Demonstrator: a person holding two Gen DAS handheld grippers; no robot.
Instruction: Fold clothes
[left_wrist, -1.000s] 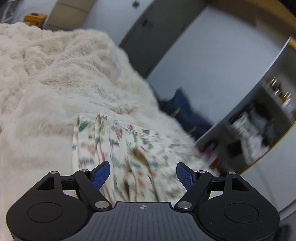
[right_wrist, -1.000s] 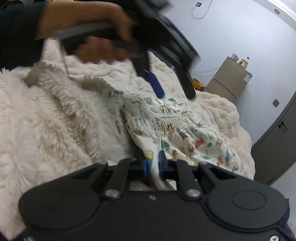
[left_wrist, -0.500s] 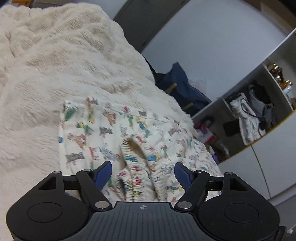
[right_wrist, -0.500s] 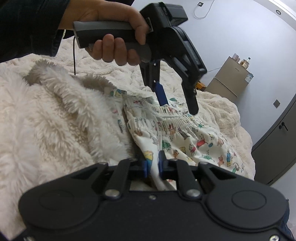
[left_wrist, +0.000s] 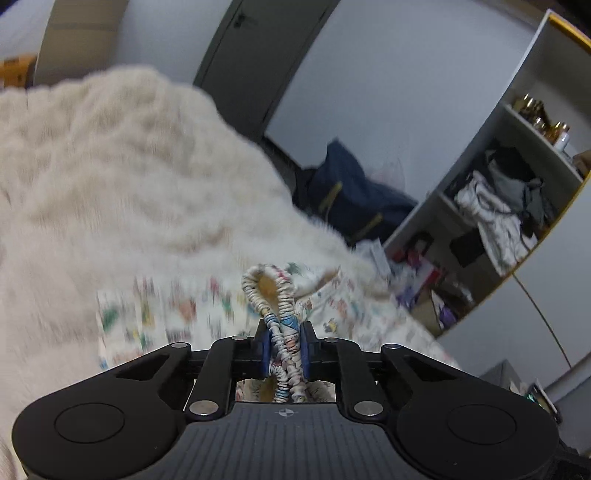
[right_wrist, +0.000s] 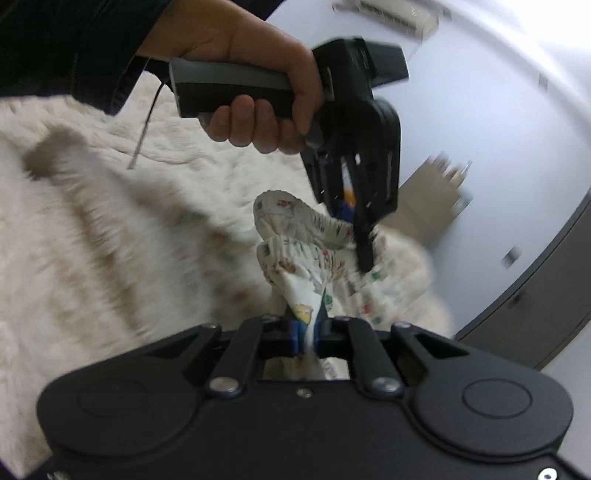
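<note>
A small printed garment (left_wrist: 192, 314) with a gathered elastic waistband (left_wrist: 269, 284) lies on a fluffy cream blanket (left_wrist: 110, 166). My left gripper (left_wrist: 283, 334) has its jaws closing on a bunched loop of that waistband, with the blue pads pressing it from both sides. In the right wrist view the garment (right_wrist: 295, 236) is lifted off the blanket (right_wrist: 74, 240) and stretched between both grippers. My right gripper (right_wrist: 306, 328) is shut on another fold of the cloth, its jaws still closing tighter. A hand (right_wrist: 258, 122) holds the left gripper (right_wrist: 360, 240) above and beyond it.
An open shelf unit (left_wrist: 498, 206) stuffed with clothes stands to the right of the bed, with a dark blue bag (left_wrist: 351, 192) on the floor beside it. A dark door (left_wrist: 251, 55) and a small beige cabinet (right_wrist: 436, 199) lie beyond the bed.
My left gripper went from wide open over the waistband to clamped on it and rose, pulling the cloth up. My right gripper kept its hold on the cloth.
</note>
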